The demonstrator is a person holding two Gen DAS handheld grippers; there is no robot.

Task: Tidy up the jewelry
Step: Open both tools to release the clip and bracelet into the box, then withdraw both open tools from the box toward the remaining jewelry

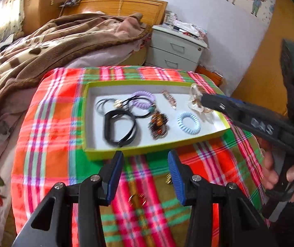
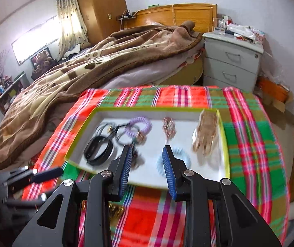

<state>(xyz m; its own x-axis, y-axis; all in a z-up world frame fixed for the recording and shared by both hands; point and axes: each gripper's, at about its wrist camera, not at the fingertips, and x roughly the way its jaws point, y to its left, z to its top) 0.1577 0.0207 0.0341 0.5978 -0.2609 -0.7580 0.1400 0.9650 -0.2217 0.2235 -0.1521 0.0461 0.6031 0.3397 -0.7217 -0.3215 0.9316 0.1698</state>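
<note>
Blue-padded tongs of the left gripper (image 1: pixel 146 164) are held wide and empty over the plaid cloth (image 1: pixel 50 127); the right gripper (image 2: pixel 147 160) is parted, nothing between. Jewelry lies in the yellow-rimmed tray (image 1: pixel 114 151); small gold pieces (image 1: pixel 136 198) remain outside, probably to be gathered next. Only the left view shows the hand (image 1: pixel 278 175).

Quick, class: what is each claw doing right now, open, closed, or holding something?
Left claw: open, holding nothing, above the plaid cloth.
Right claw: open, holding nothing, in front of the jewelry tray.
</note>
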